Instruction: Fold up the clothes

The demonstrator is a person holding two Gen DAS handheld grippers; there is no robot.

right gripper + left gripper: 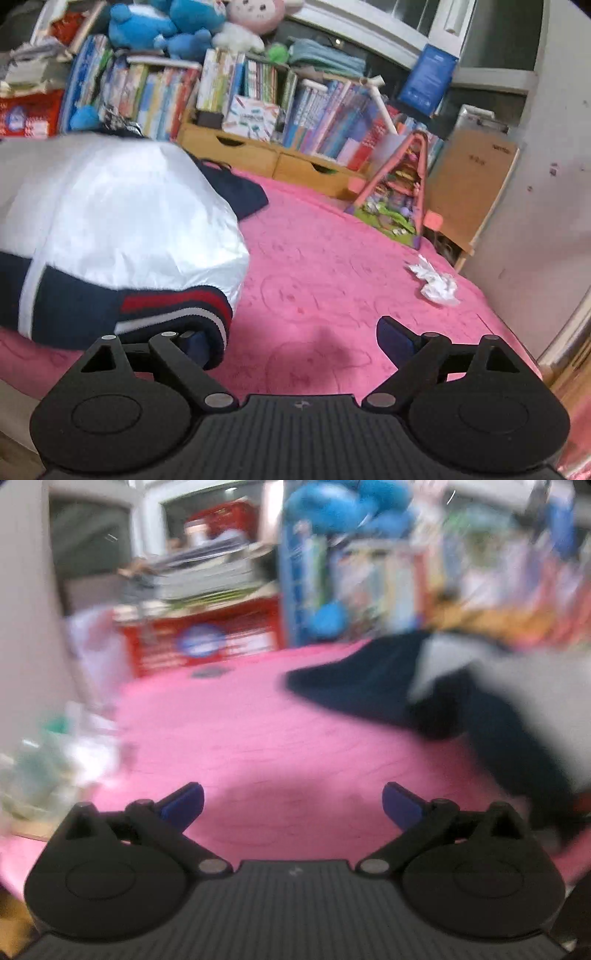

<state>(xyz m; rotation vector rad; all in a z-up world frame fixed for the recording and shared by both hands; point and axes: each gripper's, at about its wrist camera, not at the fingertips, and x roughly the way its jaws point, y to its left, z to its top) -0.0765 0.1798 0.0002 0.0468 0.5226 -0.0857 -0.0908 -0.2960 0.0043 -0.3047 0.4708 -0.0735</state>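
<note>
A white and navy jacket (118, 221) lies bunched on the pink bedspread (325, 266), its red-striped ribbed hem (177, 306) nearest the right gripper (291, 343), whose jaws stand spread; the left finger sits against or under that hem, the contact hidden. The left gripper (291, 805), also spread and empty, hovers over bare bedspread, well apart from the garment's dark part (369, 679); this view is motion-blurred. The garment does not lie as a flat, squared fold. Judged step: taking hold of an edge. That calls for closing on the hem.
</note>
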